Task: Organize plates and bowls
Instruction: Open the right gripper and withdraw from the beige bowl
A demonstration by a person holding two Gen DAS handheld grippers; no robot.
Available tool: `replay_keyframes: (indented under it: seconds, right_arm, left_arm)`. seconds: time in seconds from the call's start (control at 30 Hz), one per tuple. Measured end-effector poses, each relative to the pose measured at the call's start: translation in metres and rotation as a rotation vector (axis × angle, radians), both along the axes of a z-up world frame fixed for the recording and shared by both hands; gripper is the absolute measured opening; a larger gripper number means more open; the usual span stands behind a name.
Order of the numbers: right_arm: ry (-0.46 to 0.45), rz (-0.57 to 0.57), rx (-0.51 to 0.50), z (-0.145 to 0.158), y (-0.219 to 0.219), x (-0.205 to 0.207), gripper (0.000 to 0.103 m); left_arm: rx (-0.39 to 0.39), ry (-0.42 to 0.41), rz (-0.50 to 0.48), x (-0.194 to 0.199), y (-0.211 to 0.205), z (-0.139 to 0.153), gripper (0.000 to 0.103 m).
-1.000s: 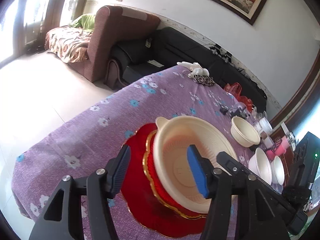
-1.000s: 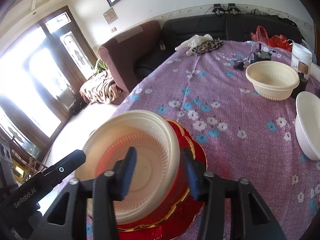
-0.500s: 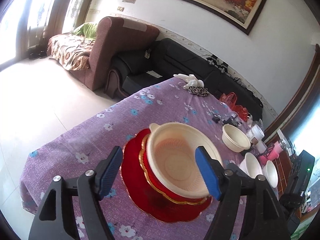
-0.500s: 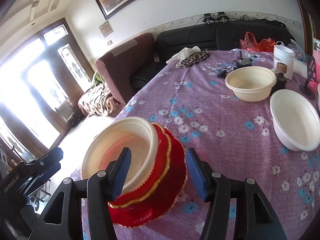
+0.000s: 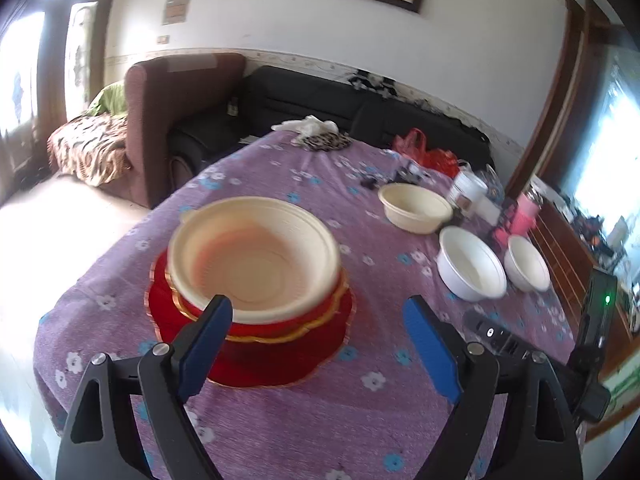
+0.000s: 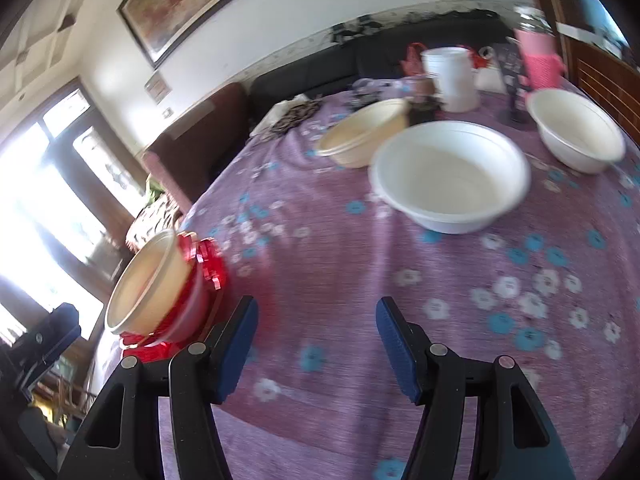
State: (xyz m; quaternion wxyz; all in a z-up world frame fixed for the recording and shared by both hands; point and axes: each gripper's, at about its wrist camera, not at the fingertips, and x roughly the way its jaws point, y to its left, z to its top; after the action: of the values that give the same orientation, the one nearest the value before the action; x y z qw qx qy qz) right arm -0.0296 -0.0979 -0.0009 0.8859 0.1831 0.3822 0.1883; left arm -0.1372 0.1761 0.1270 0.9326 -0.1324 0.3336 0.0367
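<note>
looking across the table (image 5: 280, 420) first, we note a purple cloth with blue and white flowers covering it in both views. largest of the task items is the stack near the table's left edge: a red plate (image 5: 320, 344) with a gold rim lies flat on the cloth, a red bowl (image 5: 280, 322) sits on it, and a cream bowl (image 5: 256, 256) is nested on top, upright. in the right wrist view the same stack appears at far left, cream bowl (image 6: 144, 284) above red bowl (image 6: 196, 300).

next, we log the large white bowl (image 6: 450, 176) standing alone on the cloth, mid-table, well apart from the stack. a second white bowl (image 6: 576, 136) sits just beyond it to the right, near but not touching. a smaller cream bowl (image 6: 364, 132) stands behind the large white one; whether the two touch we cannot tell because of blur. in the left wrist view these read as large white bowl (image 5: 470, 264), second white bowl (image 5: 526, 264) and cream bowl (image 5: 414, 208).

a white jar (image 6: 452, 76) and a pink cup (image 6: 540, 60) stand at the far end of the table.

left gripper (image 5: 320, 344): jaws spread wide, nothing between them, hovering just in front of the stack, its left pad overlapping the stack's near edge in the picture. right gripper (image 6: 316, 348): jaws likewise released, over bare cloth, holding nothing, between the stack and the large white bowl.
</note>
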Motion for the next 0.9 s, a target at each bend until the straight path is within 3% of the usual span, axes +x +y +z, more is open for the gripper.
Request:
replay_keyframes:
  seconds: [0.33, 0.6, 0.9]
  right_arm:
    - [0.020, -0.161, 0.002, -0.004, -0.086, 0.016, 0.065]
    - [0.006, -0.233, -0.018, 0.012, -0.112, 0.059, 0.065]
    - [-0.006, -0.294, 0.120, 0.018, -0.131, 0.111, 0.066]
  left_arm:
    - [0.037, 0.067, -0.156, 0.019, -0.065, -0.018, 0.087]
    - [0.012, 0.102, -0.242, 0.058, -0.101, -0.015, 0.087]
    - [-0.058, 0.074, -0.251, 0.129, -0.138, -0.012, 0.087]
